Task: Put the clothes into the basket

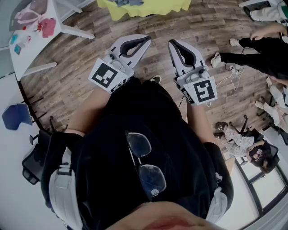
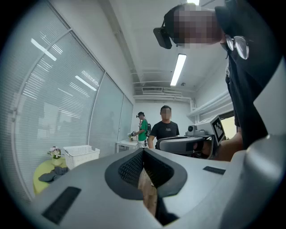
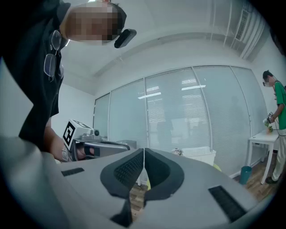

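The left gripper (image 1: 146,40) and right gripper (image 1: 173,44) are held shut and empty, while clothes (image 2: 52,174) are left on the table (image 2: 41,183) near the basket (image 2: 81,155) — nothing is judged done.

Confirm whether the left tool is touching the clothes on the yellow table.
Apart. Head view: the left tool hangs over bare wooden floor, well short of the clothes lying on the yellow table.

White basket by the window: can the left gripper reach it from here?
Probably not yet. The left gripper, shut, is held near the person's body, and the basket stands far across the room. Nothing seems to block the way.
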A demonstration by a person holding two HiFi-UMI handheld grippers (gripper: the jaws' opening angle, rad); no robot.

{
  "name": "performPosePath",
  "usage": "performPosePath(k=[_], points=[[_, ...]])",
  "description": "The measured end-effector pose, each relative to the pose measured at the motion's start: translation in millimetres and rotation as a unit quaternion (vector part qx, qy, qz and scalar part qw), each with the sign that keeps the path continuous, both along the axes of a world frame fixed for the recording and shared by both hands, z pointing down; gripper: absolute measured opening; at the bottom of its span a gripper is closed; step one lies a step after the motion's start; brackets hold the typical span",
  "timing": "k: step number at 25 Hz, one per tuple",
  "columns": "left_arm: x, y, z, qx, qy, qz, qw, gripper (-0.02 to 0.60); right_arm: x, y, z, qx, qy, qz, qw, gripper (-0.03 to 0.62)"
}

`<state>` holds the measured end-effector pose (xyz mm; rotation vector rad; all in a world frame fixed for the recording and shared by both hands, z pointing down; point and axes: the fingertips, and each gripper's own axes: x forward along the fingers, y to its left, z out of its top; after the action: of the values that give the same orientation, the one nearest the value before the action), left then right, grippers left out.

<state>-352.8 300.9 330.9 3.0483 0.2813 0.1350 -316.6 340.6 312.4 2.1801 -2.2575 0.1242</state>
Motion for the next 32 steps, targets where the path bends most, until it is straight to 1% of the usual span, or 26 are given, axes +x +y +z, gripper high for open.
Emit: performPosePath(k=[4,7,10,16,19,22,25,28,32], points=[[-5.5,3.5,-1.3,0.0,0.001,0.007,1.0,0.008,-7.3,0.1,-2.6,-0.001,0.004,0.004,1.0,0.026],[-10.7,2.3,0.1,-0.002,-0.002,0.006,1.0,0.008,-14.5,-1.3,-2.7,-0.003,0.007,0.003,1.0,0.026],[-13.2,3.5,-1.9,-0.002,0.004,0.004,1.0,0.008,-17.9,-0.7,-1.6,-0.005,0.006,0.001,1.0,0.026],[-14.5,4.4,2.5,-0.002,-0.007,-0.017,0.9998,0.008,-13.5,-1.1,-0.8,-0.002,0.001,-0.003,1.0,0.026],[-12.9,-0.1,-0.7,0.005,0.007,-0.029,0.9995,0.008,-11.5,-7.9,-0.1,0.004,0.002,-0.012,1.0,0.026],[-9.7,-14.6,-1.8,0.007,0.014,-0.039,0.9991,0.008,-10.3,-22.6,0.9,0.006,0.003,-0.02,1.0,0.026],[-4.6,-34.5,2.5,0.005,0.009,-0.035,0.9993,0.008,-4.7,-40.9,3.2,0.006,-0.004,-0.018,1.0,0.026],[10.9,-62.2,4.4,0.0,0.014,-0.016,0.9998,0.008,9.2,-66.5,6.1,0.008,-0.006,-0.006,1.0,0.026],[32.1,-101.7,3.5,0.001,0.02,0.014,0.9997,0.008,26.0,-101.6,13.6,-0.003,-0.004,0.017,1.0,0.026]])
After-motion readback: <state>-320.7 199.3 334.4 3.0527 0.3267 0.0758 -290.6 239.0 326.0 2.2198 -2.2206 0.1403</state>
